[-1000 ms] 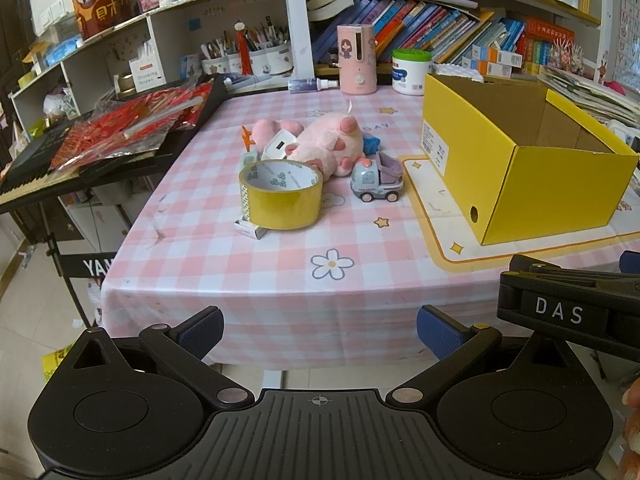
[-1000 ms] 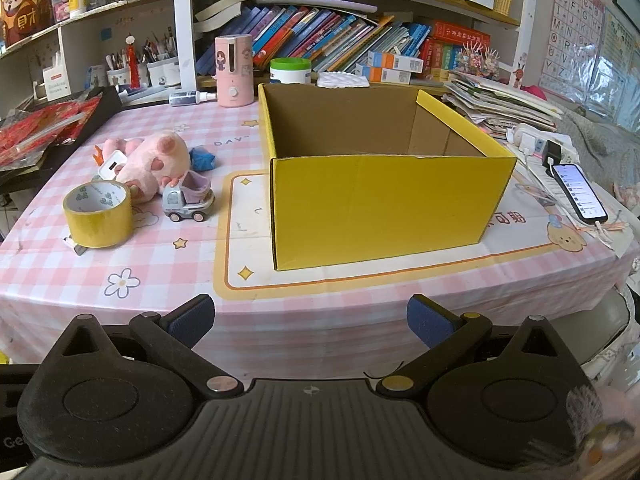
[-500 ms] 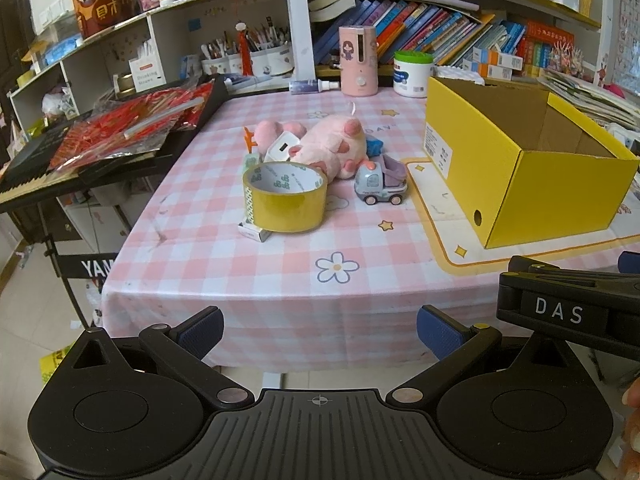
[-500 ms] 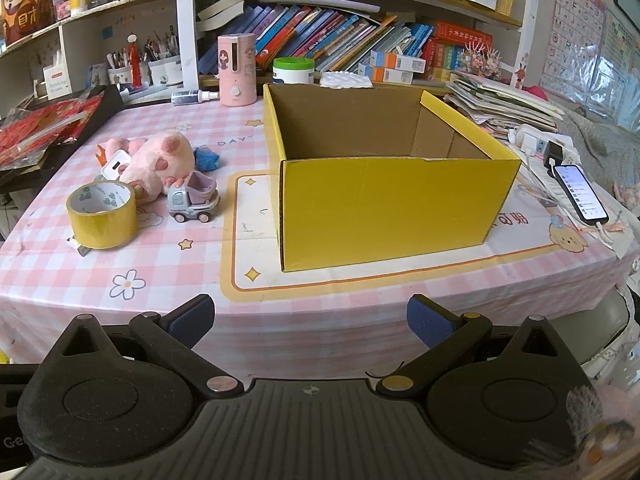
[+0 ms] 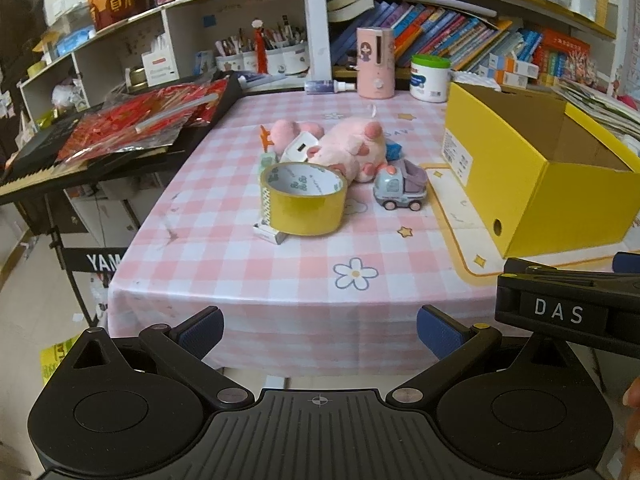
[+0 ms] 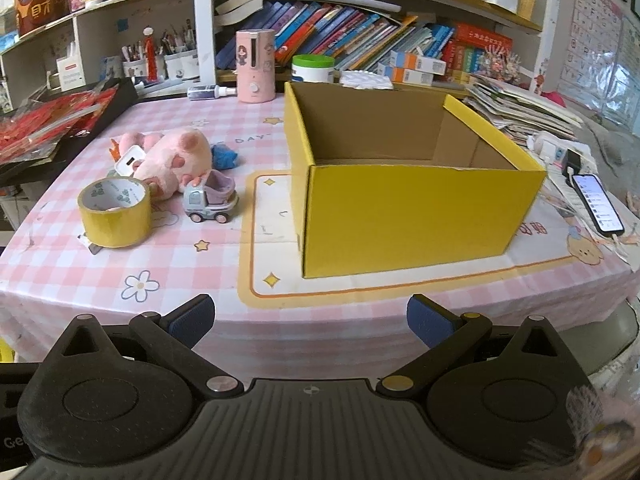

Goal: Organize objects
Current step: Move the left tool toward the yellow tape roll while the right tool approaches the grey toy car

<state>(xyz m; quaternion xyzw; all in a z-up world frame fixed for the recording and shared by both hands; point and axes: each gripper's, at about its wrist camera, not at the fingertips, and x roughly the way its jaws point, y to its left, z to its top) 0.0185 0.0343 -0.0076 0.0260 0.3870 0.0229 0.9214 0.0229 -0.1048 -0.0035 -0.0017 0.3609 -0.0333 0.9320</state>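
Observation:
On the pink checked tablecloth (image 5: pixel 240 264) (image 6: pixel 48 256) lie a yellow tape roll (image 5: pixel 303 199) (image 6: pixel 115 213), a pink plush pig (image 5: pixel 344 148) (image 6: pixel 172 156), a white charger (image 5: pixel 298 147) (image 6: pixel 129 162) and a small grey and purple toy truck (image 5: pixel 400 186) (image 6: pixel 210 199). An open yellow cardboard box (image 5: pixel 536 184) (image 6: pixel 408 196) stands to their right, nothing visible inside. My left gripper (image 5: pixel 320 330) is open, hovering short of the table's near edge. My right gripper (image 6: pixel 311 318) is also open, before the box, and shows in the left wrist view (image 5: pixel 568 308).
A pink dispenser (image 6: pixel 255 66), a white jar (image 6: pixel 313 69) and shelves of books line the back. A keyboard with red packets (image 5: pixel 132 128) sits at the left. A phone (image 6: pixel 598 204) and papers lie right of the box.
Both grippers have edged slightly forward toward the table; the objects look a little larger. Nothing on the table has moved.

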